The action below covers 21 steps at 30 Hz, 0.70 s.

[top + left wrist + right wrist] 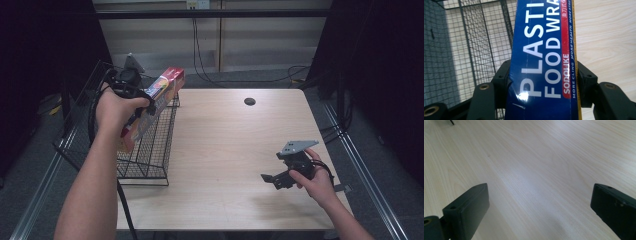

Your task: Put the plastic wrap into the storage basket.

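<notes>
A long box of plastic food wrap (155, 102), blue with white lettering and a red end, is held tilted over the black wire basket (150, 150) at the table's left edge. My left gripper (145, 107) is shut on the box. In the left gripper view both jaws press on the sides of the box (544, 62), with the basket's mesh (474, 45) behind it. My right gripper (272, 179) rests low over the wooden table near the front right. Its jaws stand wide apart over bare wood (536, 182), with nothing between them.
The wooden table (235, 140) has a small round hole (249, 101) near its far edge. Metal rails run along both sides of the table. Cables lie on the floor beyond it.
</notes>
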Tool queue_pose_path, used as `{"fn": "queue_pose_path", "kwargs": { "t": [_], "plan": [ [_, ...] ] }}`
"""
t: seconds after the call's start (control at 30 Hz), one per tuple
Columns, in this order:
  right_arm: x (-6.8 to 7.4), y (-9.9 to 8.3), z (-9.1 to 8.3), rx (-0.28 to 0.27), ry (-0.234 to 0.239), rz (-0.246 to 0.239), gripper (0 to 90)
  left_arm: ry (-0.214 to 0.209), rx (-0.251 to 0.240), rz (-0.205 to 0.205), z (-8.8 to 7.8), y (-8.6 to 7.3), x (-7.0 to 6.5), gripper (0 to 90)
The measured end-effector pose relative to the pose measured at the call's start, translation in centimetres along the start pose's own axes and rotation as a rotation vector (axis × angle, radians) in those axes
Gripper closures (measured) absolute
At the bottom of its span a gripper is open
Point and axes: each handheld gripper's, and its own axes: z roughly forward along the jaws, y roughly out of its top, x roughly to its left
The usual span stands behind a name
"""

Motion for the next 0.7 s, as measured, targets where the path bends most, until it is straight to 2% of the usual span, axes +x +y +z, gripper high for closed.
{"fn": "queue_pose_path", "kwargs": {
  "t": [0.03, 0.17, 0.27, 0.3, 0.4, 0.7],
  "plan": [
    [0.0, 0.0, 0.0, 0.003, 0.007, 0.004, 1.8, 0.004, 0.004, 0.007, -0.1, 0.0, 0.1, 43.4],
    [0.1, 0.0, 0.1, 0.003, 0.008, -0.001, 1.9, 0.004, -0.007, -0.027, -0.2, 0.0, 0.6, 43.4],
    [0.1, 0.0, 0.0, 0.003, 0.006, 0.0, 1.9, 0.02, -0.001, -0.03, -0.4, -0.1, 0.9, 43.4],
    [0.1, 0.0, 0.0, 0.0, 0.007, 0.0, 1.8, 0.013, 0.0, -0.048, -0.4, -0.2, 1.0, 43.4],
    [0.0, 0.0, -0.1, 0.0, -0.001, -0.001, 1.8, 0.023, -0.012, -0.054, -0.7, -0.3, 1.5, 43.4],
    [0.1, 0.0, 0.1, 0.0, 0.014, -0.007, 1.8, 0.043, -0.027, -0.098, -1.4, -0.7, 2.6, 43.4]
  ]
}}
